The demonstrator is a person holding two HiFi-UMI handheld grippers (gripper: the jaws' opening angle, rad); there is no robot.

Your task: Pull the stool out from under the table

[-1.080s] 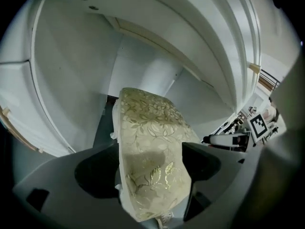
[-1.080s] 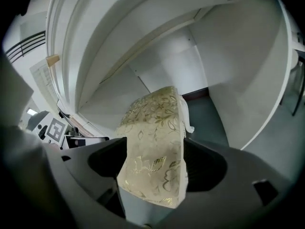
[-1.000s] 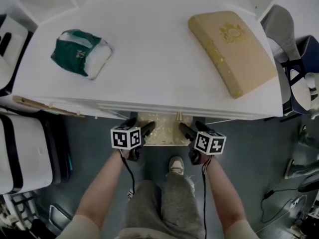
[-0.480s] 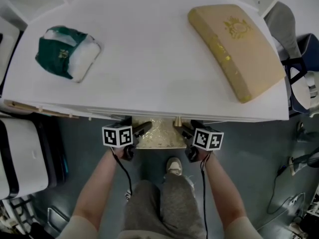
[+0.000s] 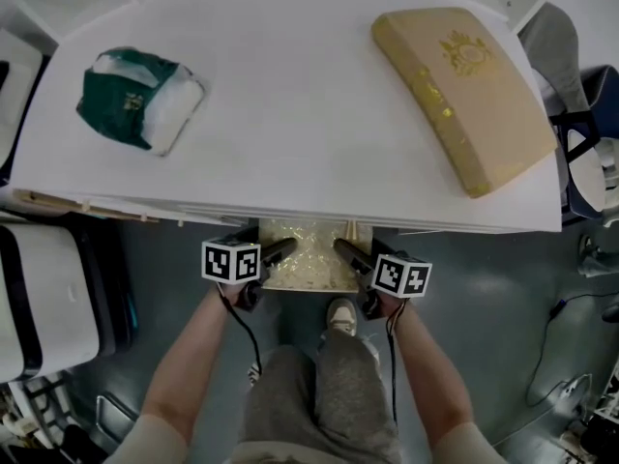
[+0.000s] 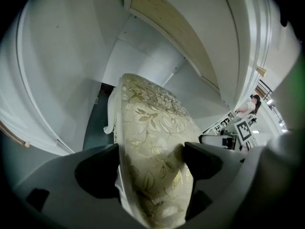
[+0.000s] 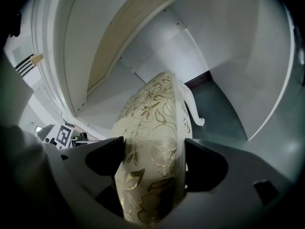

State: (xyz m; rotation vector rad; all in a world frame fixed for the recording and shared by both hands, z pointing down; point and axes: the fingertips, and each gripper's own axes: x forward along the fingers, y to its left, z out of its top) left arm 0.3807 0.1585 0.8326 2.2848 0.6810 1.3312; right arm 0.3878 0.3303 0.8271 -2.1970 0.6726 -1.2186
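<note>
Stool [image 5: 305,256] seat, cream with a gold flower pattern, pokes out just past the near edge of the white surface [image 5: 290,133]. Most of the stool lies underneath the surface, on the dark floor [image 5: 484,288].

My left gripper [image 5: 282,249] is on the seat's left side and my right gripper [image 5: 345,250] on its right side, both reaching in from the near side and angled downward.

In the left gripper view the padded seat fills the whole gap between the jaws. They have just been opening and stand wide, yet both pads lie against the cushion, and the right-hand pad dents the fabric.

In the right gripper view the seat's rim sits between the jaws. They have just been closing a little, and both pads bear on the seat, one on the patterned top and one on the pale edge. A curved white leg [image 7: 194,109] shows beyond the rim.

On top of the surface, a green packet [image 5: 135,100] lies at the far left and a tan case [image 5: 469,90] with a gold emblem at the far right, well apart. My shoe [image 5: 340,317] rests on the floor just near of the stool.
</note>
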